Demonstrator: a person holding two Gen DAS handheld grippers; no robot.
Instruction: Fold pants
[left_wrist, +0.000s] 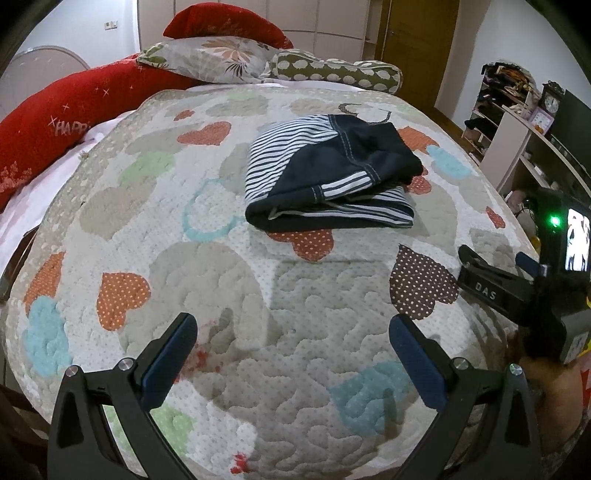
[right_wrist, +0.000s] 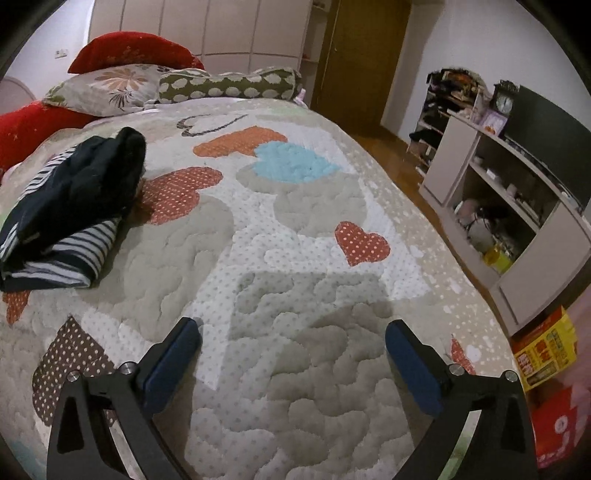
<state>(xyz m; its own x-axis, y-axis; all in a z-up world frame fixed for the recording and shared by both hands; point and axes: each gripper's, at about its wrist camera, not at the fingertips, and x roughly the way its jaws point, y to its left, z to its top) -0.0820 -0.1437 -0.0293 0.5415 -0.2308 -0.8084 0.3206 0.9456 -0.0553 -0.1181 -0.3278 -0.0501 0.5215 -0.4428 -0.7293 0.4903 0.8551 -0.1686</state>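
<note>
Pants (left_wrist: 328, 173) lie folded — well beyond both grippers (left_wrist: 293, 360) (right_wrist: 293, 363), jaws spread, empty.

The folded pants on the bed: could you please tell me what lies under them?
The folded pants rest on the quilted heart-patterned bedspread. An orange dotted heart pokes out from under their near edge; the rest of it and the quilt beneath are covered.

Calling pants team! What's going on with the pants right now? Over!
Left tool open, empty. Right tool open, empty. Pants folded in a bundle on the heart quilt, nothing touching them. Nothing in the way. Over.
</note>
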